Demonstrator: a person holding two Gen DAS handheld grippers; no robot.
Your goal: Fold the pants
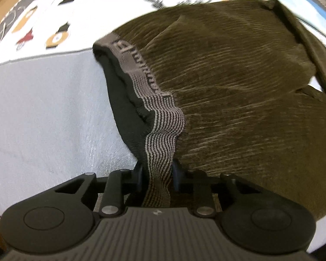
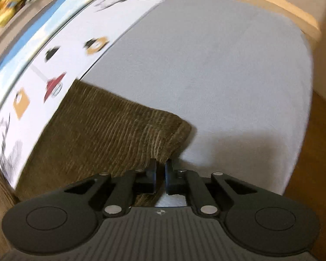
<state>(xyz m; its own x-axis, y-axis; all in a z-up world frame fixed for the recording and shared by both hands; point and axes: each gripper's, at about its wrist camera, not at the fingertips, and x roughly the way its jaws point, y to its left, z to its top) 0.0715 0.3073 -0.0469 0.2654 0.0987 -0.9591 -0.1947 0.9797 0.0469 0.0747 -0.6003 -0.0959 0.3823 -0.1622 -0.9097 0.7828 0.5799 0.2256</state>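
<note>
The olive-brown corduroy pants (image 1: 239,91) lie on a pale grey sheet (image 1: 43,119), their far side reaching onto a white printed cloth (image 1: 54,17) with small orange, black and red figures. In the left wrist view, the striped grey-and-black waistband (image 1: 160,130) runs along the pants' near-left edge, with the dark lining turned out beside it. The left gripper (image 1: 156,174) has its jaws pinching this waistband, the band passing straight between the 2 fingers.

In the right wrist view, a corner of the pants (image 2: 110,130) points toward the open grey sheet (image 2: 217,76), and the white printed cloth (image 2: 60,65) lies on the far-left side of the pants. The right gripper (image 2: 160,171) sits at that corner, its jaws pressed almost together on the edge of the corduroy; how much fabric is between them cannot be told. A light wooden rim (image 2: 271,2) borders the sheet on the side away from the pants.
</note>
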